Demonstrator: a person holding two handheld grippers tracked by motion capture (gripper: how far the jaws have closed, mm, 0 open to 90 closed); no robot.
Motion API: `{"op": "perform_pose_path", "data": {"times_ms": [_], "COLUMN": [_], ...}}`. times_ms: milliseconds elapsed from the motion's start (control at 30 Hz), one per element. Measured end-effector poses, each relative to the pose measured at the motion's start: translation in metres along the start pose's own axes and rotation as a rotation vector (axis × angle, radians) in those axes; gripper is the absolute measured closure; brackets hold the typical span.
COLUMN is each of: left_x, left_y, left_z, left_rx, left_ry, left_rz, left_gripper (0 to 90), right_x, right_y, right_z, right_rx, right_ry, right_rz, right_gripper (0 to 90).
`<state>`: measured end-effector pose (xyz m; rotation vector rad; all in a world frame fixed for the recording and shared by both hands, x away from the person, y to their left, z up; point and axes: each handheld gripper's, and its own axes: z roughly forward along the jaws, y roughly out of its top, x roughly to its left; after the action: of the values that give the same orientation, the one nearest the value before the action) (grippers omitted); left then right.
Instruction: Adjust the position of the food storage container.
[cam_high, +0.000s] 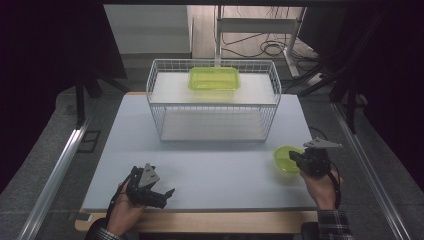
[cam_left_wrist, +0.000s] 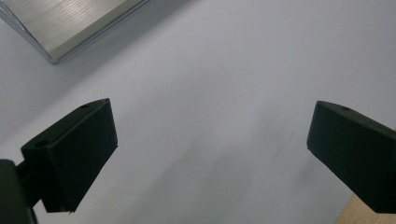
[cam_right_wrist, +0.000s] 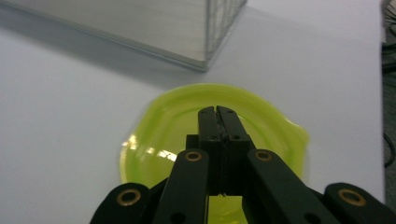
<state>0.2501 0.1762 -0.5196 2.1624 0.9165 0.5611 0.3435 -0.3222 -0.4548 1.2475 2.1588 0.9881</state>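
A round translucent green bowl (cam_high: 285, 159) (cam_right_wrist: 187, 126) sits on the white table top (cam_high: 210, 170) at the right. My right gripper (cam_high: 296, 159) (cam_right_wrist: 218, 112) is at the bowl's right rim, with its tips over the bowl's inside. Its jaws are pressed together and I see nothing between them. The bowl's near rim is hidden under the gripper. My left gripper (cam_high: 156, 187) (cam_left_wrist: 210, 140) stands open over bare table near the front left edge, with nothing between its fingers. A rectangular green container (cam_high: 214, 78) rests on the upper shelf of a white wire rack (cam_high: 155, 105).
The wire rack stands at the back middle of the table, its lower shelf (cam_high: 212, 125) bare; a corner of it (cam_right_wrist: 205, 51) lies just beyond the bowl. A wooden edge (cam_high: 210, 221) runs along the table's front. Metal rails (cam_high: 55, 170) flank the table on the floor.
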Motion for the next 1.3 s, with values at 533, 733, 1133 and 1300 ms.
{"op": "perform_pose_path", "data": {"times_ms": [533, 733, 1133, 1300], "left_x": [0.0, -0.001, -0.001, -0.002], "left_y": [0.0, 0.0, 0.0, 0.0], "left_z": [0.001, 0.001, 0.002, 0.002], "left_rx": [0.007, 0.009, 0.013, 0.014], "left_ry": [0.004, 0.003, 0.003, 0.002], "left_rz": [0.005, 0.005, 0.013, 0.015], "left_gripper": [1.5, 1.5, 1.5, 1.5], "right_x": [-0.037, -0.041, -0.039, -0.03], "right_y": [-0.012, -0.016, -0.02, -0.018], "right_z": [-0.003, 0.001, 0.011, 0.014], "right_rx": [0.0, 0.022, 0.06, 0.063], "right_ry": [-0.139, -0.152, -0.14, -0.118], "right_rz": [0.054, 0.063, 0.078, 0.077], "right_gripper": [89.1, 89.1, 89.0, 89.0]}}
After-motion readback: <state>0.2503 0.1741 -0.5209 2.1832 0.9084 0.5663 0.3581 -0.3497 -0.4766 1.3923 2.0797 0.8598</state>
